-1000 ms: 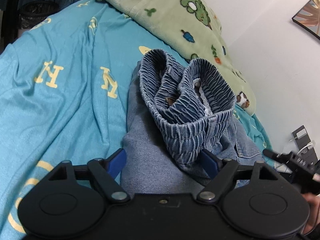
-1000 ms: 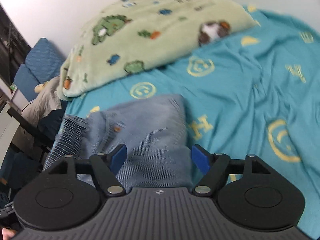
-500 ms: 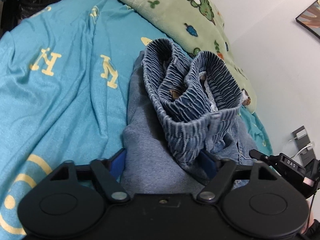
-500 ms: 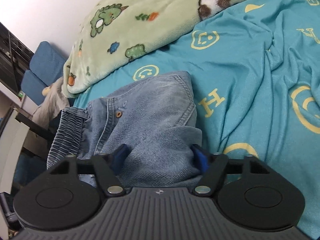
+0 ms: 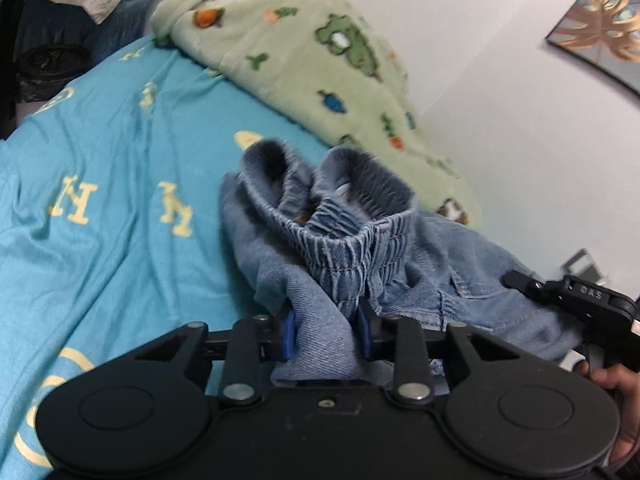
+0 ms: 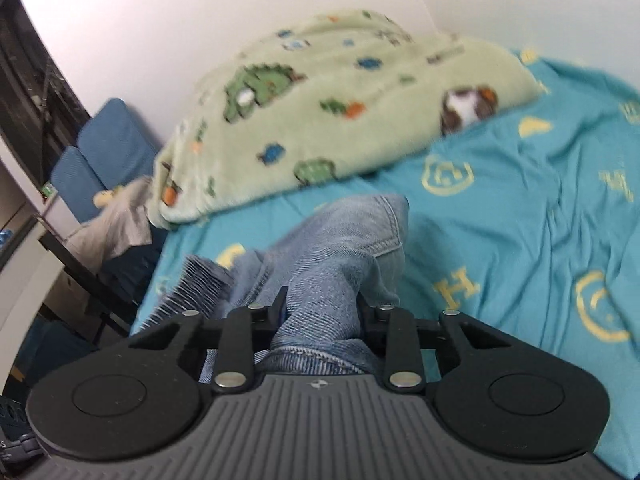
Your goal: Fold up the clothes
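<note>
Jeans (image 5: 472, 280): blue denim, bunched on the near part of the bed (image 5: 100, 208), elastic waistband (image 5: 344, 240) puckered up.
Left hand-held gripper (image 5: 326, 330): jaws have just been closing, now clamped on a denim fold.
Right hand-held gripper (image 6: 320, 316): likewise clamped on denim.
Risk: each pinch looks to catch several layers, so lifting may drag the bundle crooked.
Blanket (image 6: 340, 100): far side, could snag the fold.

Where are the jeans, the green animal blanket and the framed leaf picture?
jeans (image 5: 328, 248), left wrist view, on the ribbed elastic waistband.
green animal blanket (image 6: 320, 120), right wrist view, on its fleecy top surface.
framed leaf picture (image 5: 600, 32), left wrist view, on the golden leaf.
</note>
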A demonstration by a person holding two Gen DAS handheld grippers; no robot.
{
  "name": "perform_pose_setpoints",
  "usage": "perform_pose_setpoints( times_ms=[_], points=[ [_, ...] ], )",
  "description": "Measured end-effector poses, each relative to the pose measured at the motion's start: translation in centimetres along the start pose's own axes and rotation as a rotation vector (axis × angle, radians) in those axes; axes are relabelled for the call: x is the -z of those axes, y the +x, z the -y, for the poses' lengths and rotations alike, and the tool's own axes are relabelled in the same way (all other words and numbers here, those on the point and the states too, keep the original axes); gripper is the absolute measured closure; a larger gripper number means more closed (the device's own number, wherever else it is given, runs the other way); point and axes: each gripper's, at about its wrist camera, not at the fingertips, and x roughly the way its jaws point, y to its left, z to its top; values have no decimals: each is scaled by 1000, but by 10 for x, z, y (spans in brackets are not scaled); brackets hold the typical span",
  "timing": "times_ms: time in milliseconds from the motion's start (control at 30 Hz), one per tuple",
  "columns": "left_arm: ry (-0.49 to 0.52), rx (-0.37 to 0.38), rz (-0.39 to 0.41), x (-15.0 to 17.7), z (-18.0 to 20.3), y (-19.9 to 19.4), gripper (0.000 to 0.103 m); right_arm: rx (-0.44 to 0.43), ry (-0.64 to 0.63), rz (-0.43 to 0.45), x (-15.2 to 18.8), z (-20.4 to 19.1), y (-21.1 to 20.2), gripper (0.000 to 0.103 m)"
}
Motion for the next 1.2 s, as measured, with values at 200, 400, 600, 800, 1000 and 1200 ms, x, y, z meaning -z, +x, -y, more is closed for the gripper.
perform_pose_setpoints(
  times_ms=[200,400,600,800,1000,1200],
  points=[
    [59,68,16,-13,55,-16,76,-5,0,72,-29,7,-44,73],
    [128,117,25,-4,128,-13,76,19,10,146,-44,41,-105,73],
    [169,197,3,23,201,11,76,73,23,213,-61,95,-169,73],
    [224,254,-30,63,269,49,76,125,49,277,-61,158,-225,73],
    [283,283,-99,110,305,103,76,192,99,305,-36,225,-254,73],
    [331,260,-187,157,302,143,76,280,153,229,11,279,-253,73]
  ],
)
